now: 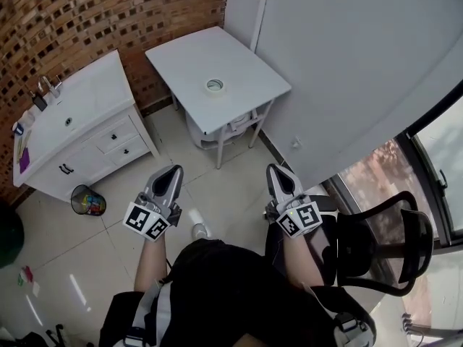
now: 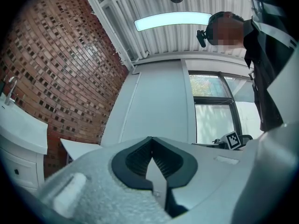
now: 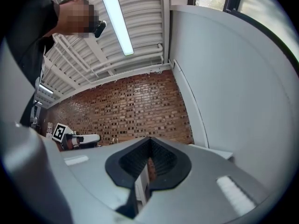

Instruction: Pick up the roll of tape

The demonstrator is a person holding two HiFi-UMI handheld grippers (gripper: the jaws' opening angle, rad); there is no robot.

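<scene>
Where the person stands on the tiled floor, both grippers are held out ahead, side by side and apart from each other.

1. Left gripper: jaws together. In the left gripper view the ribbed pads meet at their tips and nothing sits between them.
2. Right gripper: jaws together. In the right gripper view the pads meet at their tips and nothing sits between them.
3. Both grippers are empty and point toward the table.

Just right of the right gripper stands a black chair. Beyond the chair, a window is set in the white wall. Left of the left gripper, a round bin stands on the floor, beside the corner of a white cabinet. The cabinet carries a sink top with a tap at its far edge.

Farther ahead, a white table stands in the corner, one side against the white wall. The tape lies flat on the tabletop, near the front edge, alone on the surface. It is well apart from both grippers, and neither touches it.

Behind the table and the cabinet rises a brick wall.
</scene>
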